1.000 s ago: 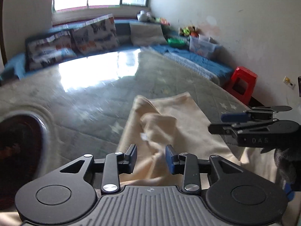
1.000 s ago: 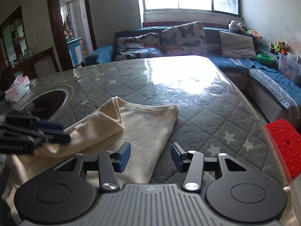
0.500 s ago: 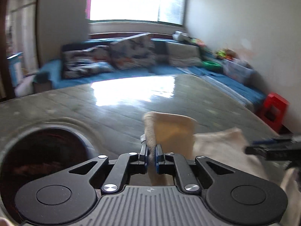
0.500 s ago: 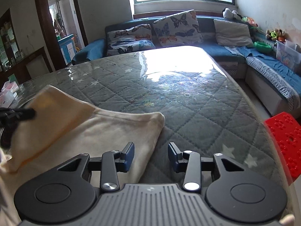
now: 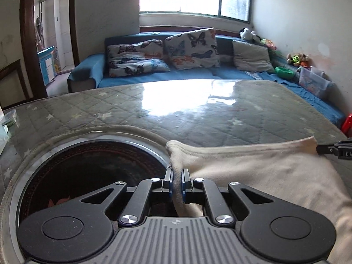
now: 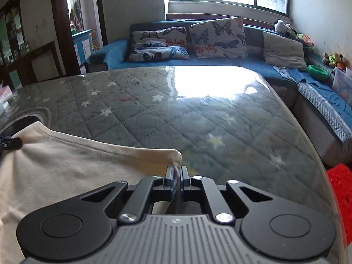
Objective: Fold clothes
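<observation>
Left wrist view first: at the far left I see a round dark glass cooktop [image 5: 88, 176] sunk into the table, ringed by a pale border. The table itself wears a grey quilted cover with white stars [image 5: 198, 121] under a glossy clear sheet that throws back the window glare. My left gripper [image 5: 176, 183] hangs at the right rim of that cooktop, its jaws pinched together on one corner of the cream-coloured cloth garment [image 5: 253, 171], with the fabric bunched up between the blue pads. From there the garment stretches away to the right, its top edge pulled fairly straight, to a second corner where the black tip of my right gripper [image 5: 325, 149] comes in from the frame edge. Beyond the table I see a blue sofa with butterfly-print cushions [image 5: 189, 48] under a bright window.

Right wrist view next: at the left edge the tip of my left gripper [image 6: 13, 144] holds the far corner of the garment [image 6: 66, 167], which lies spread over the near left part of the table cover [image 6: 220, 121]. My right gripper [image 6: 176, 181] has its jaws clamped fully onto the near corner, a small fold of cream cloth poking up between the pads. A red plastic stool [image 6: 341, 189] stands on the floor off the table's right side.
</observation>
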